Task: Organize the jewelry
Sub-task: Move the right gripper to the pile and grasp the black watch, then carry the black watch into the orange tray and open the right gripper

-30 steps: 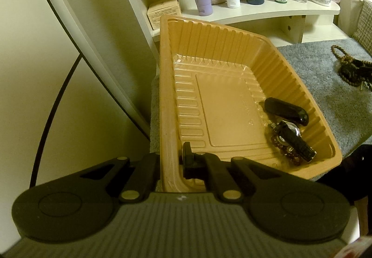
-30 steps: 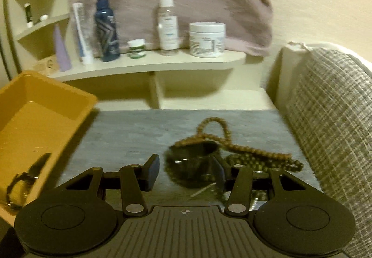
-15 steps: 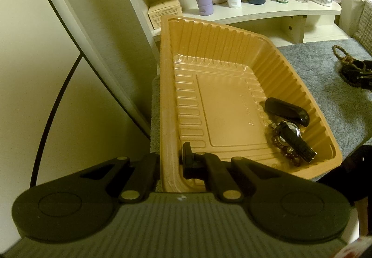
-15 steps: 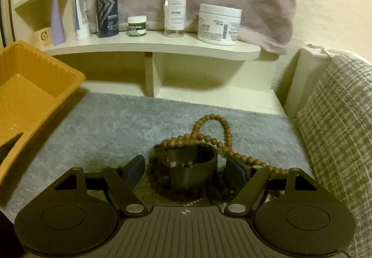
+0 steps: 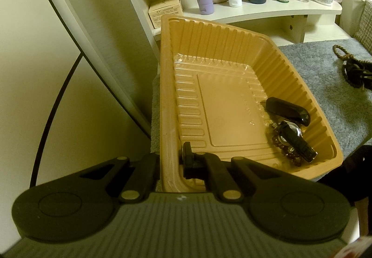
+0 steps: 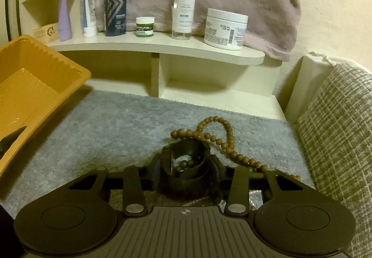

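The right tongs (image 6: 186, 172) were closing around a dark looped band (image 6: 186, 160) that stood between their pads on the grey mat (image 6: 111, 123) of the desk, its open hoop facing up, a string of brown beads (image 6: 223, 139) trailing from it away to the right. The left tongs (image 5: 171, 162) were pressed together on the near rim of the orange tray (image 5: 232, 44), which already held a watch (image 5: 294, 139) and a black case (image 5: 287, 111). The tray lay to the left of the band, so the right hand was the nearer one for carrying it across.
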Demonstrator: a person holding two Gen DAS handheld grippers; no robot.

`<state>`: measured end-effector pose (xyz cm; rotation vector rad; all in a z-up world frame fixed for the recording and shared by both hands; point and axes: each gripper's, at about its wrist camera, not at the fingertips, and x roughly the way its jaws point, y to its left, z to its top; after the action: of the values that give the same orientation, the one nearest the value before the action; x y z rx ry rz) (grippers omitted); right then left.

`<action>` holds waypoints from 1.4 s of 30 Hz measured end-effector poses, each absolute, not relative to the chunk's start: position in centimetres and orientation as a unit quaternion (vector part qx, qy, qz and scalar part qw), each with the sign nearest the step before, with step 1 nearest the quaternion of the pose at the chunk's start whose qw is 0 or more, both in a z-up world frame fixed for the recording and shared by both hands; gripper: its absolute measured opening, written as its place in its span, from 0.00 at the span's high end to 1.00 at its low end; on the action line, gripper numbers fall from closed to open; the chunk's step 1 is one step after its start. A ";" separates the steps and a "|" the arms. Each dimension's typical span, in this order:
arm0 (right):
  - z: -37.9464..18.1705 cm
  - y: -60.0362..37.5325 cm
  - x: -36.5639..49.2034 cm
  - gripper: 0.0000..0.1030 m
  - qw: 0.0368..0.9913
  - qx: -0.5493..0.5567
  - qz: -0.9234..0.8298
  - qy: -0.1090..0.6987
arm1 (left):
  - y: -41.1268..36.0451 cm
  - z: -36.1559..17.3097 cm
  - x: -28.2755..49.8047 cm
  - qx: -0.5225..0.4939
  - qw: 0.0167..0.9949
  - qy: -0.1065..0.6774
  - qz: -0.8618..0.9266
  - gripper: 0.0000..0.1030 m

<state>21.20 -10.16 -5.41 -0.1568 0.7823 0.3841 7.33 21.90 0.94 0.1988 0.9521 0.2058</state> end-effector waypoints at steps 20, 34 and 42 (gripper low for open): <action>-2.4 -9.1 19.2 0.64 0.913 -0.068 0.209 0.344 | 21.9 1.0 7.3 0.095 0.879 0.457 0.099 0.97; 0.6 -1.8 17.5 0.64 0.882 -0.039 0.349 0.315 | 21.8 1.0 7.4 0.093 0.879 0.457 0.099 0.97; -0.4 4.5 16.0 0.64 0.840 -0.048 0.433 0.324 | 21.9 0.9 7.4 0.089 0.879 0.458 0.098 0.97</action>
<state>15.99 4.52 -0.40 -0.1013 0.6839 0.9148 7.40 21.87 0.91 0.1863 0.9538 0.2047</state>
